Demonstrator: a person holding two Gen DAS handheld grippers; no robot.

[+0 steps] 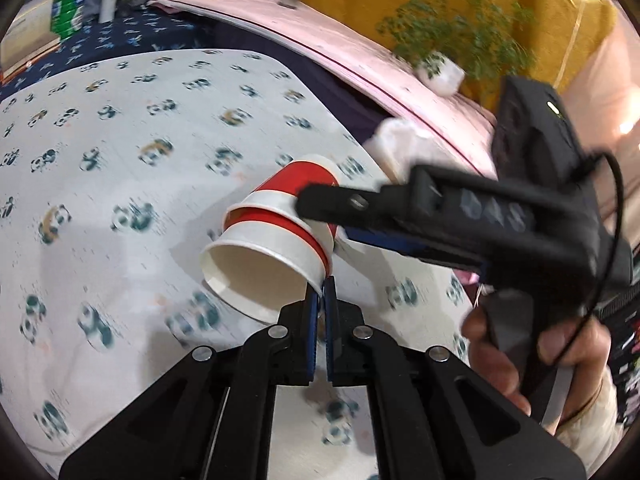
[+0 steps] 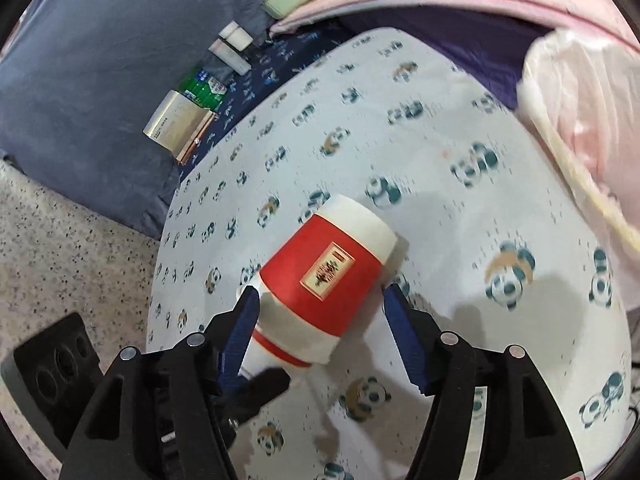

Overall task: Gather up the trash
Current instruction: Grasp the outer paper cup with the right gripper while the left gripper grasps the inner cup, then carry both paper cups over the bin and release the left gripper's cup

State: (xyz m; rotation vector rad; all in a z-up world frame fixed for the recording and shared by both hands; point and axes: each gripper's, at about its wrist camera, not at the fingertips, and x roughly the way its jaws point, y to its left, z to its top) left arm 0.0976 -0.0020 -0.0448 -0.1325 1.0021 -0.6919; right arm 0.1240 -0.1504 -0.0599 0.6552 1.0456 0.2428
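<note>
Red and white paper cups (image 1: 276, 236) are nested into a stack and held tilted above the round table with the panda cloth (image 1: 120, 160). My left gripper (image 1: 320, 284) is shut on the rim of the outer cup. My right gripper (image 2: 320, 300) is open, its blue pads on either side of the stack (image 2: 324, 280); it also shows in the left wrist view (image 1: 320, 212) reaching in from the right. A crumpled white tissue (image 1: 400, 144) lies at the table's far edge.
A pink plastic bag (image 2: 580, 120) hangs at the table's right edge. Boxes (image 2: 176, 124) and small containers (image 2: 236, 44) stand on the dark blue cloth beyond the table. A potted plant (image 1: 440, 68) sits on the pink surface behind. Speckled floor (image 2: 72, 260) lies to the left.
</note>
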